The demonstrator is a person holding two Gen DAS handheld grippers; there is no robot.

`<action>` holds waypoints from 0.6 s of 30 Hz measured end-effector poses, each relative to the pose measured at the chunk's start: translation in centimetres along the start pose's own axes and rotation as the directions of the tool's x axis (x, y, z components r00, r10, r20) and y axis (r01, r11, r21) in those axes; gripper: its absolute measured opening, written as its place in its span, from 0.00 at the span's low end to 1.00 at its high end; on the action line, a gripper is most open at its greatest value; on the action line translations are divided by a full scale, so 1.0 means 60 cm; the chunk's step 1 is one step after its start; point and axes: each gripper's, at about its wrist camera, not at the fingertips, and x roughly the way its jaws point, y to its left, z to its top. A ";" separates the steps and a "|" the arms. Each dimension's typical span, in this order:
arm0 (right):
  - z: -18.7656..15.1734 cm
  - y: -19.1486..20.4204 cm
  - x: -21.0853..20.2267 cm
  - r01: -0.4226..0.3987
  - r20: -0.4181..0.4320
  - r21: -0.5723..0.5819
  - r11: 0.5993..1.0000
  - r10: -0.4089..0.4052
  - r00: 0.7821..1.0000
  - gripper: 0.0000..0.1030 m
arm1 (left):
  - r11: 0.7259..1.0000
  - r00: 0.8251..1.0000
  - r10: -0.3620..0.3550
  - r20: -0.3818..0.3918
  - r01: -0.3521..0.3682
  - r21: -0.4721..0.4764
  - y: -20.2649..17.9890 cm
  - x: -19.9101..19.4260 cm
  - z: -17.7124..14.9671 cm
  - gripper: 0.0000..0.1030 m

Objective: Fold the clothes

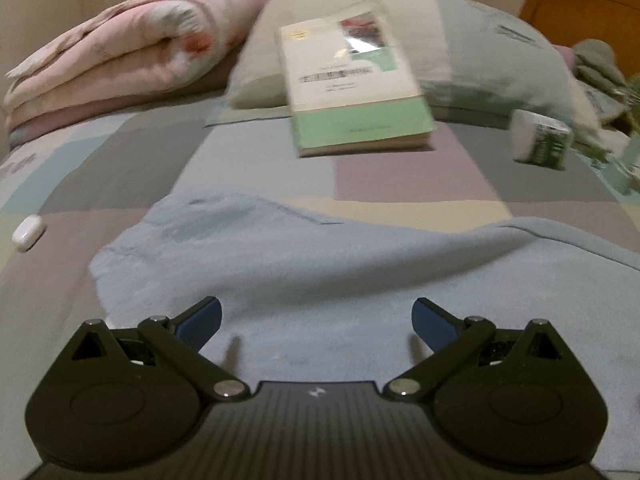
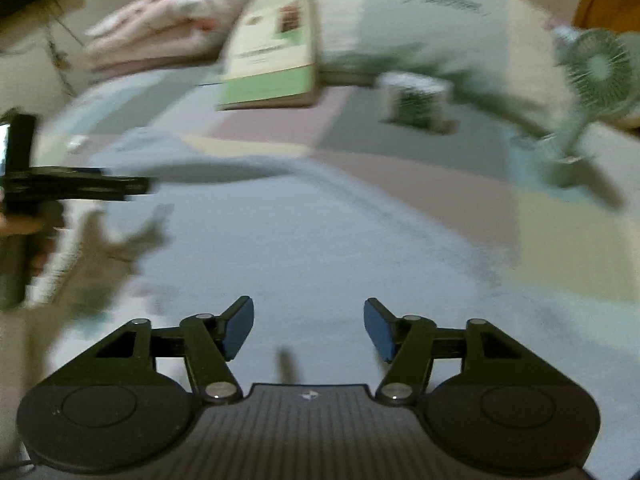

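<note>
While both the left gripper (image 1: pixel 316 322) and right gripper (image 2: pixel 308 326) gape empty, a blue garment (image 1: pixel 320 264) covers the patchwork bed (image 1: pixel 400 180).

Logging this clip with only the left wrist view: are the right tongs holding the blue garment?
Observer: No. The right tongs are open above the blue garment, gripping nothing.
Operator: What is the green thing at my right edge?
Observer: A small green fan, to the right of the white-and-green box.
Operator: Are my left tongs touching the cloth?
Observer: It seems not. From the side, the left tongs hang above the garment's left part, with their shadow below them, though that view is blurred.
</note>
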 end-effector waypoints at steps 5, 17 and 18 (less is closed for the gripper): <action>-0.024 0.057 -0.008 -0.112 0.007 0.068 0.991 0.112 0.994 0.67 | 0.998 0.998 -0.057 0.004 0.057 0.040 -0.015 -0.026 0.017 0.98; -0.011 0.071 -0.038 -0.146 0.036 0.063 0.987 0.144 0.989 0.81 | 0.930 0.991 -0.122 -0.059 0.093 -0.356 0.232 -0.004 -0.052 0.97; -0.004 0.077 -0.030 -0.158 0.030 0.058 0.986 0.157 0.987 0.81 | 0.898 0.984 -0.169 -0.053 0.132 -0.419 0.248 0.010 -0.061 0.96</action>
